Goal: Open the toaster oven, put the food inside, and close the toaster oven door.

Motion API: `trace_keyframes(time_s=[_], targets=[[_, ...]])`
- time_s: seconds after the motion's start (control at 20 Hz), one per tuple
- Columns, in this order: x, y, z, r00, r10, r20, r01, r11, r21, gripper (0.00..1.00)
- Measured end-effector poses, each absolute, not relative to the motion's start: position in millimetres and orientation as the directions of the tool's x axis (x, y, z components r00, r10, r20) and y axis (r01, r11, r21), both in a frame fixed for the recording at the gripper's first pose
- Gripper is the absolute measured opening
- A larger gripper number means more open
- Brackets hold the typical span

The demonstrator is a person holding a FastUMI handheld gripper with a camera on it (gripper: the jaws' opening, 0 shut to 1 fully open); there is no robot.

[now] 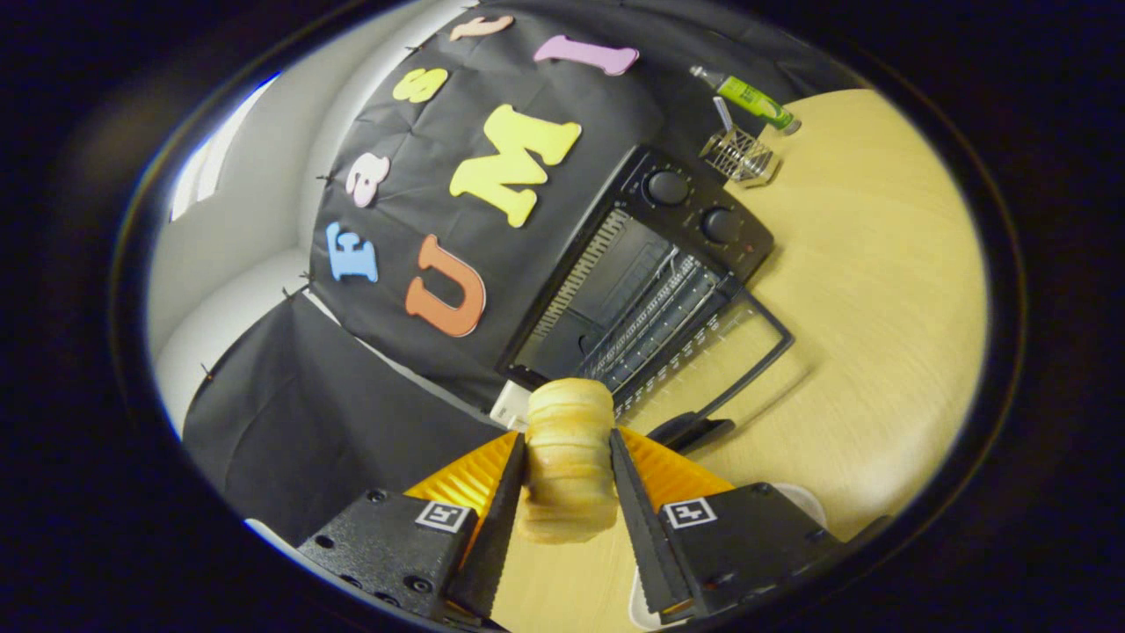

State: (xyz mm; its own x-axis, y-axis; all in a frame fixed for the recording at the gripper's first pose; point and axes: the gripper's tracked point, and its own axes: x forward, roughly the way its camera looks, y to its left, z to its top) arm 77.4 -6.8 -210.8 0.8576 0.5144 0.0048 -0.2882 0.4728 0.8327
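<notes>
The claw is closed on a pale tan, ribbed bread roll. Both fingers press against its sides, one on the left and one on the right, and the roll stands between them with its rounded top reaching past the fingertips. The roll is held above the light wooden tabletop, and it does not touch the surface as far as I can see.

Under the right finger, a small part of a white plate shows on the tabletop. If anything lies on it, I cannot tell.

Just ahead of the roll stands the black toaster oven. Its glass door with a black frame and handle is fully open and lies flat down toward the claw, near the tabletop. Inside the oven a metal wire rack is visible, and the dark cavity behind it looks empty. Two round black knobs sit on the control panel at the side of the cavity.

Beyond the oven, well apart from the claw, a small metal wire basket stands on the tabletop. Just behind it lies a green bottle on its side, near the black cloth wall of the booth.
</notes>
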Motion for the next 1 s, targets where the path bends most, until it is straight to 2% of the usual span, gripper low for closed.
trace_keyframes(time_s=[0.2, 0.6, 0.7, 0.9, 1.0], targets=[[127, -18, -189, 0.905, 0.420, 0.071, -0.298, 0.505, 0.810, 0.66], [225, -18, -191, 0.949, 0.314, -0.002, -0.202, 0.614, 0.763, 0.66], [244, -16, -197, 0.945, 0.325, -0.029, -0.190, 0.618, 0.763, 0.66], [270, -22, -175, 0.952, 0.306, 0.031, -0.230, 0.639, 0.734, 0.66], [283, -23, -178, 0.958, 0.286, 0.010, -0.213, 0.686, 0.695, 0.66]])
